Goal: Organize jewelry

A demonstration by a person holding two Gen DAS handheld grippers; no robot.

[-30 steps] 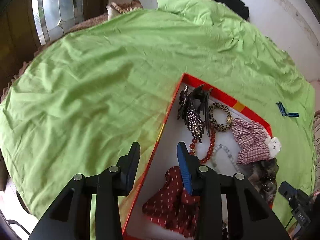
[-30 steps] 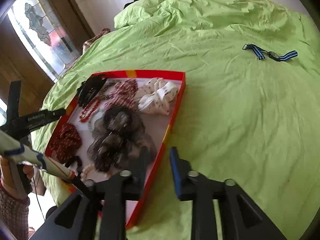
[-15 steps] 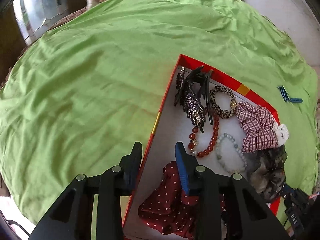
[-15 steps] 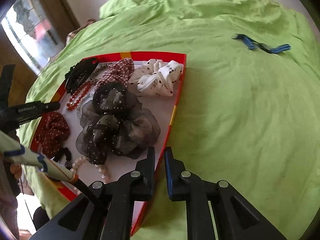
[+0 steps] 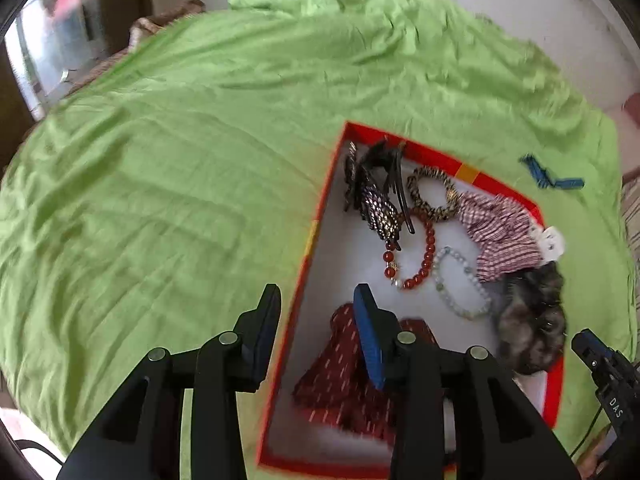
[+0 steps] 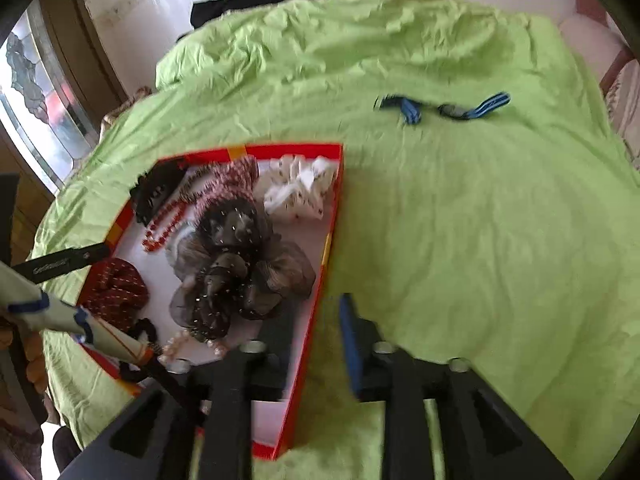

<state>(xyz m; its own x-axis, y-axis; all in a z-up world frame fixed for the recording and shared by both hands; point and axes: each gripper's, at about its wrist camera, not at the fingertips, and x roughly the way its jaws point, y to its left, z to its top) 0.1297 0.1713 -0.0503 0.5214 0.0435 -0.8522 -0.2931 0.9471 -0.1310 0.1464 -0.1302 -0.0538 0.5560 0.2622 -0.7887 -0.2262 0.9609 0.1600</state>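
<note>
Left wrist view: "DAS" reads on the right gripper (image 5: 600,360) at four o'clock. One tray (image 5: 440,156) holds three bracelets. Both grippers, left gripper (image 5: 316,304) included, are opening, straddling tray walls, holding nothing.

The right wrist view is smeared all over. The blue strap (image 6: 442,107) on the green bed sheet (image 6: 480,220) is too fuzzy to tell what it is, and the same strap is tiny in the left wrist view. The black hair clips (image 6: 158,190) look like a dark blob there. The near corner of the red box (image 6: 334,208) hides behind the right gripper (image 6: 316,332) (its dark finger is just a blur). A white pearl string (image 6: 176,350) pokes out from under the grey scrunchie (image 6: 240,264). In the left wrist view, the dotted red scrunchie (image 5: 344,376) is blurry and partly behind the blue finger (image 5: 368,340). The white scrunchie (image 5: 552,242) mostly hides behind the checked one (image 5: 500,236).
</note>
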